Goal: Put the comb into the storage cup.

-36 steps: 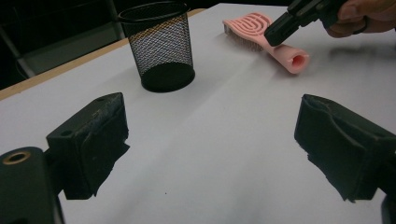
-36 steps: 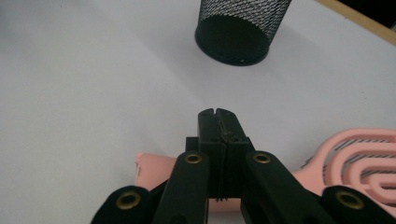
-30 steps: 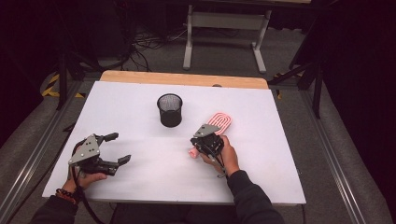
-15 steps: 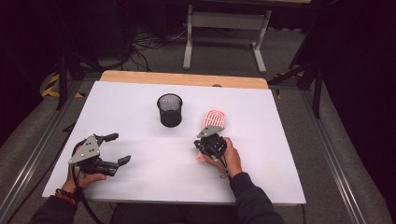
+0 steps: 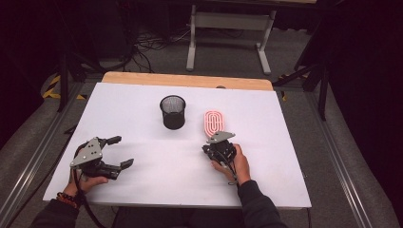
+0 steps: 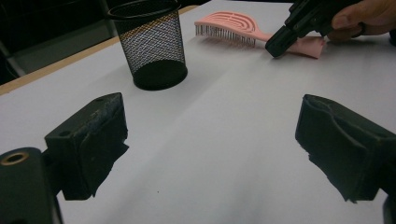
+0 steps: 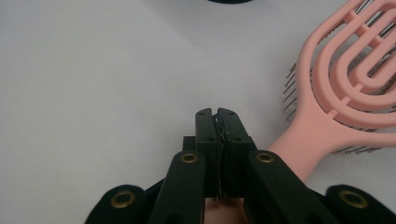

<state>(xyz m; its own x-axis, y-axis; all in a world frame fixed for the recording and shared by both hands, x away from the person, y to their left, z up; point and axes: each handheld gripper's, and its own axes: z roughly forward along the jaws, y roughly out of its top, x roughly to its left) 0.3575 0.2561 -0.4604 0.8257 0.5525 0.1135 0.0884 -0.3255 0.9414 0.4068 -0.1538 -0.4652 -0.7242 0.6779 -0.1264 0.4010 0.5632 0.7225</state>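
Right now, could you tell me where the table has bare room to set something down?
The widest free patch lies between the left gripper and the right gripper, in front of the mesh cup. The table is also bare left of the cup. It is crowded around the pink hairbrush, where the right gripper rests.

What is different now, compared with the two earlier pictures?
The pink brush turned: its head, which lay tilted toward the right tongs' right, now points straight away from the person. The right tongs shifted a little toward the person and sit shut at the handle end; the right gripper view shows nothing but a thin sliver between them. The left tongs stayed open, and the mesh cup did not move.
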